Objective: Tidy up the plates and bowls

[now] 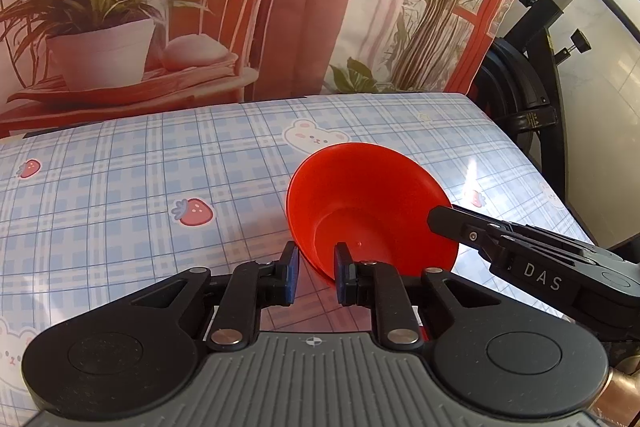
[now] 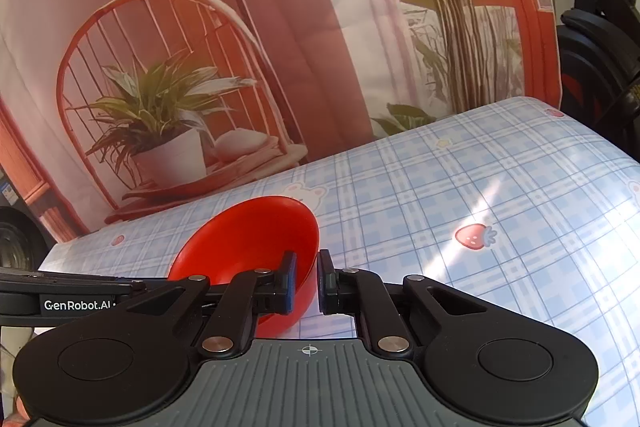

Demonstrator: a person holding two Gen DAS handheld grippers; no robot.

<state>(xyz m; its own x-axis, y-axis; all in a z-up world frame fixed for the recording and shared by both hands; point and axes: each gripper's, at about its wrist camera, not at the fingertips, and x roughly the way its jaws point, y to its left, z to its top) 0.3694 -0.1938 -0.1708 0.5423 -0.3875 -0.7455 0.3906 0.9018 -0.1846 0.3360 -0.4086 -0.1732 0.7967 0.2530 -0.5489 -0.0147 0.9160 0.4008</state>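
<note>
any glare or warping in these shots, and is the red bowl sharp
Left wrist view: a bright glare streak on the tablecloth right of the red bowl, which is sharp; the table edge bows from fisheye. Right wrist view: a sunlit streak crosses the cloth near a strawberry print; the backdrop looks hazy and curved.

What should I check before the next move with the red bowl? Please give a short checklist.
1. Left gripper on the near rim of the red bowl, one finger inside, one outside: ok.
2. Right gripper on the rim at the other side, wall between the jaws: ok.
3. Bowl level: not ok, it is tilted.
4. Bowl empty: ok, nothing inside.
5. Tablecloth around the bowl free of other dishes: ok.
6. Bowl's base touching the table: cannot tell.
</note>
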